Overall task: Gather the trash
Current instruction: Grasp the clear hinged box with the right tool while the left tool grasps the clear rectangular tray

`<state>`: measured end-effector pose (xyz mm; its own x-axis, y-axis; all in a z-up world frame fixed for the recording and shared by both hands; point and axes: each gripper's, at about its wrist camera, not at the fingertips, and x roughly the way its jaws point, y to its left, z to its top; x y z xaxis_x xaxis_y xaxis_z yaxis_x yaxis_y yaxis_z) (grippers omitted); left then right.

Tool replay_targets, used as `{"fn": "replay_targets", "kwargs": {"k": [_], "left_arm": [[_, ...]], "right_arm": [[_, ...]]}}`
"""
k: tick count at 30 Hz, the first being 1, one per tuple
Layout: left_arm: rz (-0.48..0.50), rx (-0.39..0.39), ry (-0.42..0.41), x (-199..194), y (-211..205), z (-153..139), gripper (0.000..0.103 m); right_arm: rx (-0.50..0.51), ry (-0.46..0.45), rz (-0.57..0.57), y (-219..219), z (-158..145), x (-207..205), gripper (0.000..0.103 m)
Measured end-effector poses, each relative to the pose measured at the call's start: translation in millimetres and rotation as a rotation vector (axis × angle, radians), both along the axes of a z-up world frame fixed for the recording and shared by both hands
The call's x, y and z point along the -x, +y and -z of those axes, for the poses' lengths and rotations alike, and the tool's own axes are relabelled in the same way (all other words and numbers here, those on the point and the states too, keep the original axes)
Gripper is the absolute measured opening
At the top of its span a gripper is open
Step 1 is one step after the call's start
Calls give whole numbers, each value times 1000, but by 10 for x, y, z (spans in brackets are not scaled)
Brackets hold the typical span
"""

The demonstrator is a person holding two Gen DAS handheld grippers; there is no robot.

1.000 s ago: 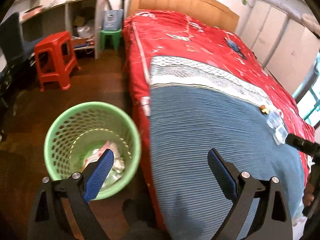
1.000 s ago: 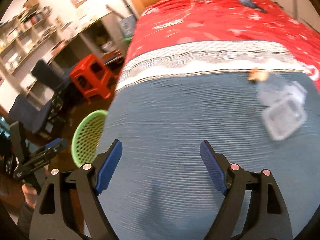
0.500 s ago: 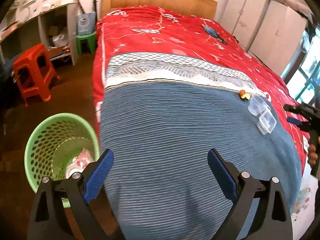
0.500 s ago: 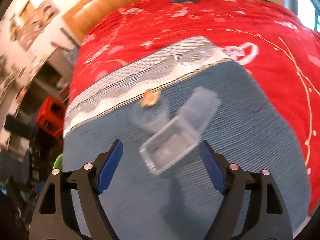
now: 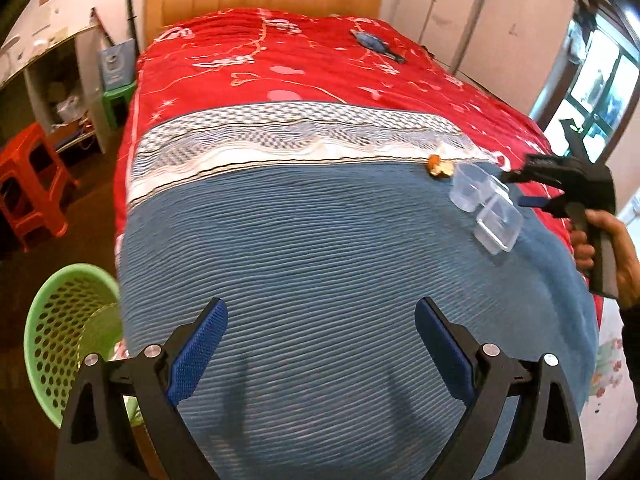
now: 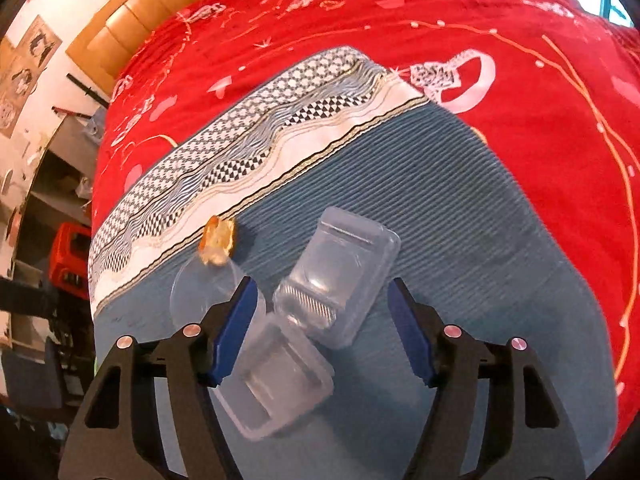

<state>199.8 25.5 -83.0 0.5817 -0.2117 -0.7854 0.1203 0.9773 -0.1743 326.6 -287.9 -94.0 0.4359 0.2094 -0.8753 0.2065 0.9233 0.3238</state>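
Left wrist view
- Landmark: the blue blanket (image 5: 320,264) is lying spread over the foot of the bed (image 5: 304,60).
- Left gripper (image 5: 320,344): it is being held above the blanket, its fingers (image 5: 198,354) spread wide with nothing between them.
- Clear plastic container (image 5: 486,210): it is lying open near the blanket's far right corner, beside an orange scrap (image 5: 439,167) at the blanket's patterned border.
- Right gripper (image 5: 520,190): it is being held by a hand (image 5: 612,248) at the blanket's right edge, its tips just beside the container.
- Green basket (image 5: 60,344): it is standing on the floor off the blanket's left edge.

Right wrist view
- Right gripper (image 6: 320,328): it is being pointed down at the blanket (image 6: 460,220), its fingers (image 6: 236,330) closing around the clear plastic container (image 6: 312,316); the pads are not seen pressing on it.
- Orange scrap (image 6: 217,241): it is lying at the blanket's patterned border, just beyond the container.
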Motion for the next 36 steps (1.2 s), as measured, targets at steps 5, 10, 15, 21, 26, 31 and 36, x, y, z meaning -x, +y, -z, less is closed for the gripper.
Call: {"fn": "replay_targets", "kwargs": {"k": [5, 10, 15, 21, 26, 31, 36], "left_arm": [[56, -4, 0, -76, -235, 8, 91], [103, 0, -11, -150, -466, -23, 91], [156, -17, -20, -228, -686, -33, 91], [244, -5, -7, -391, -1012, -18, 91], [333, 10, 5, -511, -1358, 24, 91], [402, -24, -12, -632, -1710, 80, 91], [455, -55, -30, -765, -1974, 163, 91]], "right_arm": [[10, 46, 19, 5, 129, -159, 68], [41, 73, 21, 20, 230, -233, 67], [71, 60, -7, 57, 213, -230, 61], [48, 10, -24, -24, 95, -108, 60], [38, -41, -38, -156, -70, 16, 57], [41, -84, -54, -248, -209, 147, 57], [21, -120, -66, -330, -321, 263, 57]]}}
